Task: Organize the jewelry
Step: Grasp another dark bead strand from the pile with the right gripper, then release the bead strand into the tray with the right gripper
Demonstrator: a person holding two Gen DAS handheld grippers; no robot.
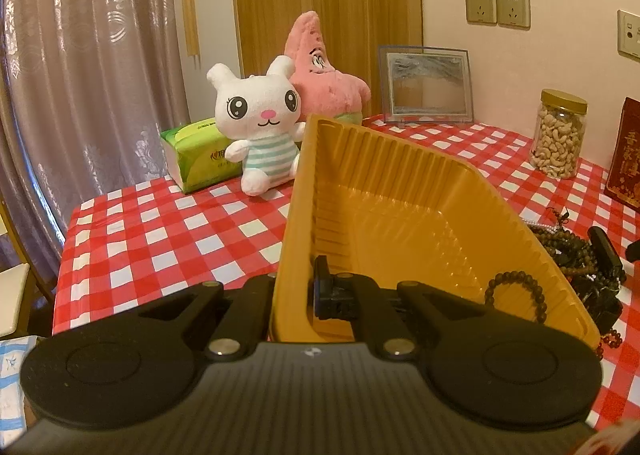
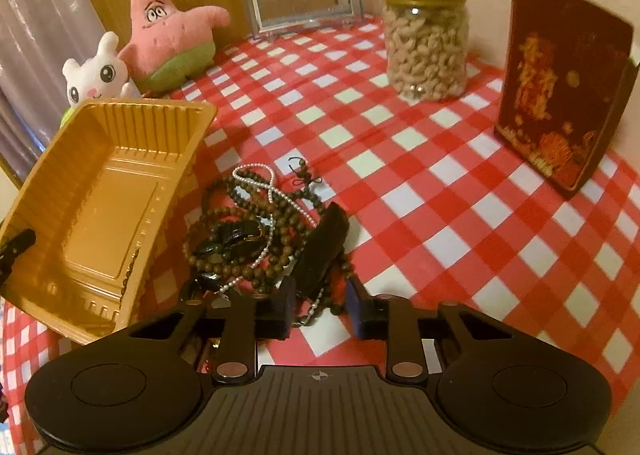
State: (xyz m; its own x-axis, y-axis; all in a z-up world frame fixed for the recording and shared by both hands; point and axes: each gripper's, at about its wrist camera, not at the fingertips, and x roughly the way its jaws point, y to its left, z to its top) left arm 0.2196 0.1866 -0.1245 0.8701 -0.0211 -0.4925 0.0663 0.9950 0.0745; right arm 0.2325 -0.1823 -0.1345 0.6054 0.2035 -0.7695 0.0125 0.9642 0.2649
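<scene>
**One bracelet in, a heap still to sort**

Red-and-white checked cloth covers the bench (image 2: 420,183), with two soft toys, a picture frame, a jar of nuts (image 2: 425,37) and a dark red box along the back. The left tongs (image 1: 296,291) are pinched tight on the near wall of a gold plastic tray (image 1: 400,191), holding it tipped up beside the jewelry. In the left wrist view one brown bead bracelet (image 1: 516,295) already lies in the tray's near corner; the rest of the tray looks bare.

Most of the work seems left. A tangled pile of jewelry (image 2: 256,231) sits on the cloth just beside the tray: dark wooden bead strands, a thin pearl string (image 2: 272,191), and a black strap-like piece (image 2: 324,247). The right tongs (image 2: 320,307) are over the pile's near edge, partly open, with a bead strand and the end of the black piece lying between the fingers; the pads do not appear to press on anything yet.
</scene>
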